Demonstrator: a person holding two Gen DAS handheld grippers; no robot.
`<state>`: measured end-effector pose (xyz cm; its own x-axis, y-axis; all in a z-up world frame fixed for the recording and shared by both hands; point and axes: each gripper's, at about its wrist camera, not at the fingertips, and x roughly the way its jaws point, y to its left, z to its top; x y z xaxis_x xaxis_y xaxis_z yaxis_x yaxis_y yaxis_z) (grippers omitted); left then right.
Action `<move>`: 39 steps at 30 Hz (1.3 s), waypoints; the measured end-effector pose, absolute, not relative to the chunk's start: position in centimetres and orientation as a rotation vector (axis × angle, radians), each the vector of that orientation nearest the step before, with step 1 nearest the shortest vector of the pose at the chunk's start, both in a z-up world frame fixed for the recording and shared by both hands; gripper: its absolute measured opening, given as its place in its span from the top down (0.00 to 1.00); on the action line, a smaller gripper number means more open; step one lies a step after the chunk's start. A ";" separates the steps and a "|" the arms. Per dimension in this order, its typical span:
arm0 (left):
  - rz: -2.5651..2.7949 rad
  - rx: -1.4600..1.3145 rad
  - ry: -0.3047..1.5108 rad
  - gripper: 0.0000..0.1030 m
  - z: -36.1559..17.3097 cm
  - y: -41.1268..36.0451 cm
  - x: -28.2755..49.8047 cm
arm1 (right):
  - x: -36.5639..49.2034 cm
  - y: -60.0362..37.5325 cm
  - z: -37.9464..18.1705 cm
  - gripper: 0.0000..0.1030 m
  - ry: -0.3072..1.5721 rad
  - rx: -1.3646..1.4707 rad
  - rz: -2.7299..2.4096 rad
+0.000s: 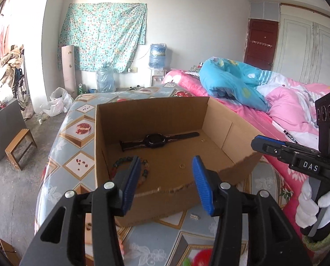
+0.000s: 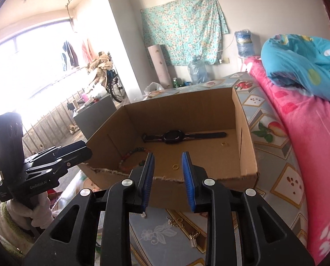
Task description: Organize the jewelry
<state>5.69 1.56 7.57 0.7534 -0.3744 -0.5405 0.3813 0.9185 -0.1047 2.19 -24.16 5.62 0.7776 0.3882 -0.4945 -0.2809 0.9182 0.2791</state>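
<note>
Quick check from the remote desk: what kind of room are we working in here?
Most likely a lived-in bedroom in a home. A bed with pink bedding and a rumpled blue quilt fills one side, a wardrobe stands behind, and a water dispenser sits by the wall.

A bed [image 1: 80, 164] under a patterned fruit-print cover [image 2: 282, 177] carries an open cardboard box [image 1: 218, 119] near its left edge. Just in front of the box, small metal jewelry pieces [image 2: 193, 240] lie on the cover. A pink quilt [image 1: 293, 102] and a blue quilt [image 1: 229, 79] lie along the right side.
</note>
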 end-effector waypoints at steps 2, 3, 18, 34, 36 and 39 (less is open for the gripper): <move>-0.424 0.014 0.606 0.50 6.9 2.0 4.1 | 0.9 -23.9 5.0 0.74 0.588 0.183 0.377; -0.434 0.018 0.622 0.50 6.5 2.1 3.5 | 0.3 -23.8 4.7 0.73 0.598 0.176 0.386; -0.478 0.296 0.768 0.67 -2.7 -4.8 4.4 | 0.6 -20.2 -3.7 0.77 0.888 0.233 0.330; -0.532 0.337 0.776 0.86 -3.8 -6.6 5.9 | 1.5 -21.8 -3.9 0.77 0.889 0.268 0.340; -0.532 0.337 0.785 0.86 -3.7 -6.5 5.8 | 1.1 -21.9 -3.9 0.77 0.889 0.267 0.337; -0.527 0.344 0.793 0.86 -3.5 -6.1 5.3 | 0.7 -22.0 -3.8 0.76 0.888 0.266 0.332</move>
<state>5.28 -6.06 -3.54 0.5842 -0.3163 -0.7475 0.5667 0.8182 0.0967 0.68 -21.97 -3.82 0.5857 0.3901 -0.7105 -0.1726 0.9165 0.3609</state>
